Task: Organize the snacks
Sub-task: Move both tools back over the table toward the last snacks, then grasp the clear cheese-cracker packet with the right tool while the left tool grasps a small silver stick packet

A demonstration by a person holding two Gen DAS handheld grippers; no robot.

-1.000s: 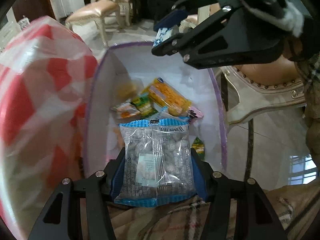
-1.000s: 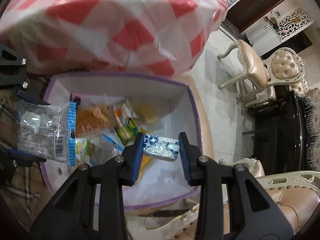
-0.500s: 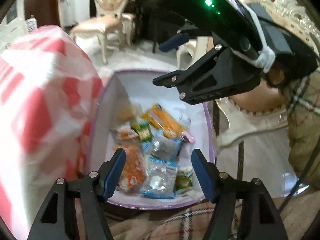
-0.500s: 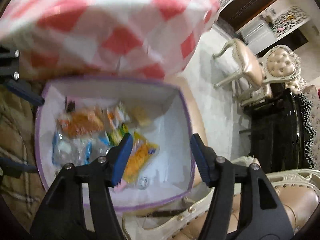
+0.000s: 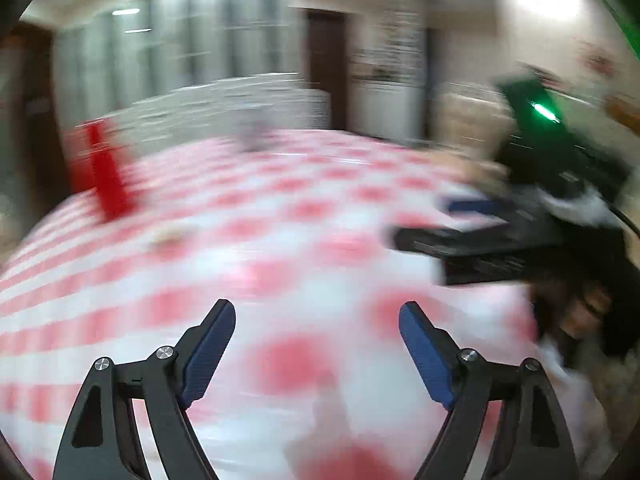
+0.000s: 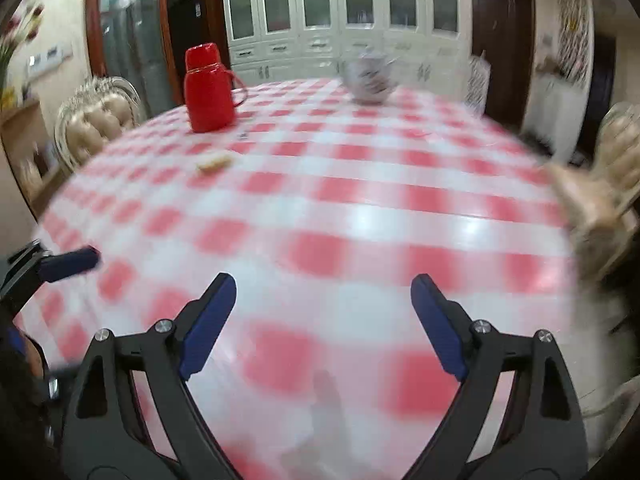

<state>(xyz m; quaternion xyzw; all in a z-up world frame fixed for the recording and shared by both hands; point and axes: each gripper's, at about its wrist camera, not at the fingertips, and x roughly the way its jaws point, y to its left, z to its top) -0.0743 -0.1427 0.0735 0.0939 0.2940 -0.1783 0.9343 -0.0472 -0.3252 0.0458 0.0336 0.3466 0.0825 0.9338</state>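
Note:
Both views look across a round table (image 6: 360, 216) under a red-and-white checked cloth. One small pale snack (image 6: 214, 163) lies on the cloth at the far left, near a red flask; in the blurred left wrist view it is a faint smear (image 5: 170, 236). My left gripper (image 5: 316, 320) hangs over the near part of the table, its jaws opening with nothing between them. My right gripper (image 6: 322, 294) is likewise over the cloth, jaws opening and empty. The right gripper also shows at the right of the left wrist view (image 5: 460, 224). The snack box is out of sight.
A red flask (image 6: 208, 88) stands at the far left of the table and a patterned bowl (image 6: 370, 76) at the far side. Cream padded chairs (image 6: 96, 120) ring the table. White cabinets (image 6: 340, 12) line the back wall.
Both grippers let their snack packets fall into the purple-rimmed box beside the table, opened wide, and swung up and away. They now face the tabletop; the box has left both views.

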